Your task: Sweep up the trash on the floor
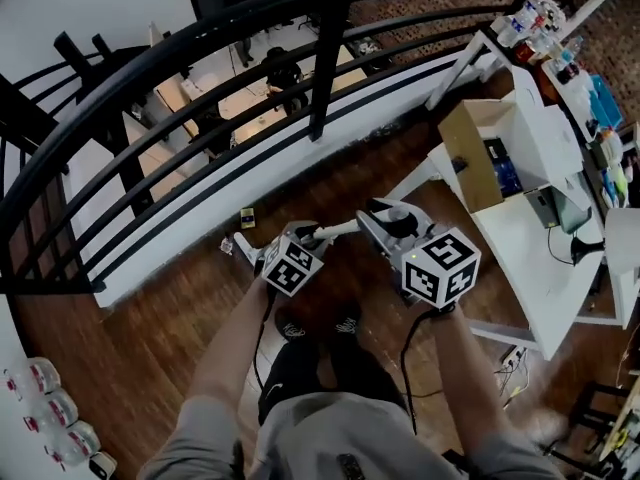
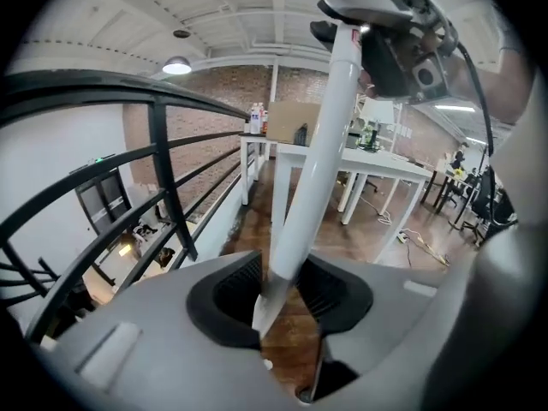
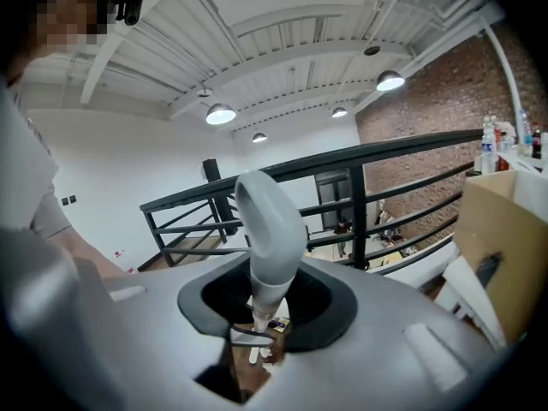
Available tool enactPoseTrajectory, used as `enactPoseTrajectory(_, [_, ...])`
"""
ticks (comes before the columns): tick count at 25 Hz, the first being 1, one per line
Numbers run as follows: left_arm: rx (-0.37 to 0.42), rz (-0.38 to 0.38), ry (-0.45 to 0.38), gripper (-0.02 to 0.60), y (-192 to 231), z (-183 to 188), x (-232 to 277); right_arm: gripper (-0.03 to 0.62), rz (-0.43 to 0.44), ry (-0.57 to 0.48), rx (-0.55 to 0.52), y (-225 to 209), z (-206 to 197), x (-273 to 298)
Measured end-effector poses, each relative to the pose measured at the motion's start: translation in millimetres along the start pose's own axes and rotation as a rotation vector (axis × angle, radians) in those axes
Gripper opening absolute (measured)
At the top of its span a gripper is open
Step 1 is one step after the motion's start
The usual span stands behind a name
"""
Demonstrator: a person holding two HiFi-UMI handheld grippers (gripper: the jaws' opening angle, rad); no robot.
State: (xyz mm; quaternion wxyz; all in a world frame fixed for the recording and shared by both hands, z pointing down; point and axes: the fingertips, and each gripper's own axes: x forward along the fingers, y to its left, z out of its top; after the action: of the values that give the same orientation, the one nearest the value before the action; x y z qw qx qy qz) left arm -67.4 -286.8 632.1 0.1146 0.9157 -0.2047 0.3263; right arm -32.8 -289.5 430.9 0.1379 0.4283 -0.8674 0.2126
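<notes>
We note the left gripper [image 2: 278, 294] with fingers [image 2: 238, 285] clamped on the white broom shaft [image 2: 312, 169]. The right gripper [image 3: 267, 302] is clamped on its grey end grip [image 3: 270, 221]. The trash [image 1: 247, 218] lies on the floor [image 1: 180, 308] near the railing [image 1: 320, 58]. We judge the shaft light, stiff and smooth, so two spaced holds suit it.

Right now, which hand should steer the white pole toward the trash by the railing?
Probably the left. The left gripper clamps the white pole low down, nearest the trash on the floor. The right gripper holds the gray handle at the top, farther back, so it mostly steadies.
</notes>
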Motion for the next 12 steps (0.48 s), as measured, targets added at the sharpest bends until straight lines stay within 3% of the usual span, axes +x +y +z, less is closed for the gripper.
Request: enactPoseTrajectory(12, [0.198, -0.287, -0.033, 0.114, -145.1, 121.7, 125.0, 0.087, -0.254, -0.123, 0.042, -128.3, -10.1, -172.3])
